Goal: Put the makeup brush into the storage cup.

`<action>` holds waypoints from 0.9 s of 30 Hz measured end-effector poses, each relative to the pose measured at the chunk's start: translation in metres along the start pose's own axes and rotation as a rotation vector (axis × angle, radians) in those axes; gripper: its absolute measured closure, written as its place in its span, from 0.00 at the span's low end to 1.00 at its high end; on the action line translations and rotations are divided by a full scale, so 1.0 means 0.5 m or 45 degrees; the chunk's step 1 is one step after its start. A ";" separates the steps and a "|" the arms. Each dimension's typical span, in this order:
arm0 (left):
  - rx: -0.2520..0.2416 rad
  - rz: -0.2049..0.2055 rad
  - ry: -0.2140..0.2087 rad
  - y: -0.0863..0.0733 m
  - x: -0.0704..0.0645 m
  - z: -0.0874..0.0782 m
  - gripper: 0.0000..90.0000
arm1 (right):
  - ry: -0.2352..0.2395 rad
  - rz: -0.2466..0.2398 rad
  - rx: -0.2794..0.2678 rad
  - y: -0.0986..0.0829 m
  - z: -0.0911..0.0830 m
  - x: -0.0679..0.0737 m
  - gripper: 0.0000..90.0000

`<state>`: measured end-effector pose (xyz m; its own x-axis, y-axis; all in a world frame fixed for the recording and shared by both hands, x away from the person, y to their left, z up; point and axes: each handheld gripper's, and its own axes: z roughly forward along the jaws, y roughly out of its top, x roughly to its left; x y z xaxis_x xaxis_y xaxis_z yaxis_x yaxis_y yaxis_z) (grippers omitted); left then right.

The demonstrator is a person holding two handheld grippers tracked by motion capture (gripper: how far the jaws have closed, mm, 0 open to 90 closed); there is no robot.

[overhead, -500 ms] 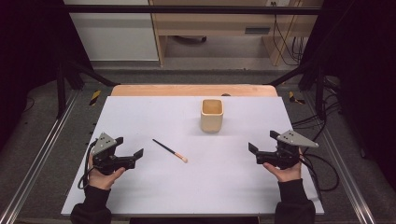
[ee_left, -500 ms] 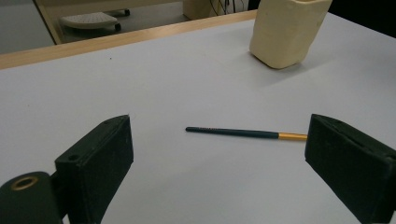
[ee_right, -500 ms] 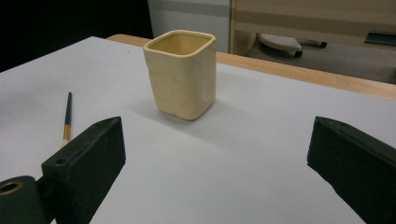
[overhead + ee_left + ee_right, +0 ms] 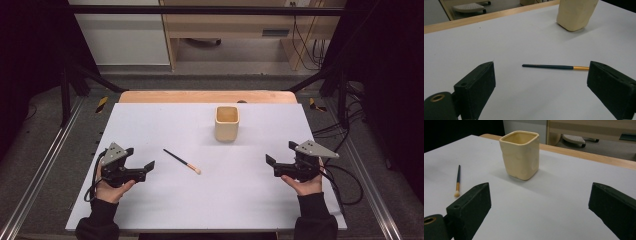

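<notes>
A small brush (image 4: 182, 161) with a dark handle, gold ferrule and pale tip lies flat on the white table sheet (image 4: 210, 200), left of centre. It shows in the left gripper view as brush (image 4: 555, 67) and in the right gripper view as brush (image 4: 457, 181). A cream square cup (image 4: 227, 123) stands upright behind it, also seen as cup (image 4: 575, 13) and cup (image 4: 520, 154). My left gripper (image 4: 143, 170) is open, a short way left of the brush. My right gripper (image 4: 272, 165) is open at the right, with nothing between its jaws.
The white sheet covers a wooden table whose far edge (image 4: 207, 96) shows as a tan strip. Metal rails (image 4: 40, 175) run along both sides. Cables (image 4: 345, 175) trail on the floor at the right. A wooden desk (image 4: 235, 25) stands beyond the table.
</notes>
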<state>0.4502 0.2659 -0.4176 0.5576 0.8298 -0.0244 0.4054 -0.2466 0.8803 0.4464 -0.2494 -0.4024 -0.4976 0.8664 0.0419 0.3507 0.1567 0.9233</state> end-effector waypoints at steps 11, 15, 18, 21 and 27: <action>0.046 0.057 -0.037 0.010 -0.006 0.015 0.09 | 0.007 -0.006 0.010 0.001 0.004 0.005 0.05; 0.053 0.079 -0.048 0.016 -0.007 0.019 0.09 | 0.007 -0.007 0.005 0.003 0.001 0.005 0.05; 0.059 0.096 -0.056 0.024 -0.009 0.021 0.09 | 0.007 -0.002 0.003 0.004 0.000 0.006 0.05; 0.061 0.110 -0.059 0.030 -0.010 0.021 0.09 | 0.011 -0.005 0.000 0.005 0.000 0.007 0.05; 0.070 0.142 -0.073 0.045 -0.012 0.023 0.09 | 0.009 -0.013 0.004 0.004 0.002 0.008 0.05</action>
<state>0.4644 0.2495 -0.4031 0.6414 0.7660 0.0439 0.3767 -0.3642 0.8517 0.4459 -0.2453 -0.4006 -0.5067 0.8614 0.0356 0.3479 0.1665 0.9226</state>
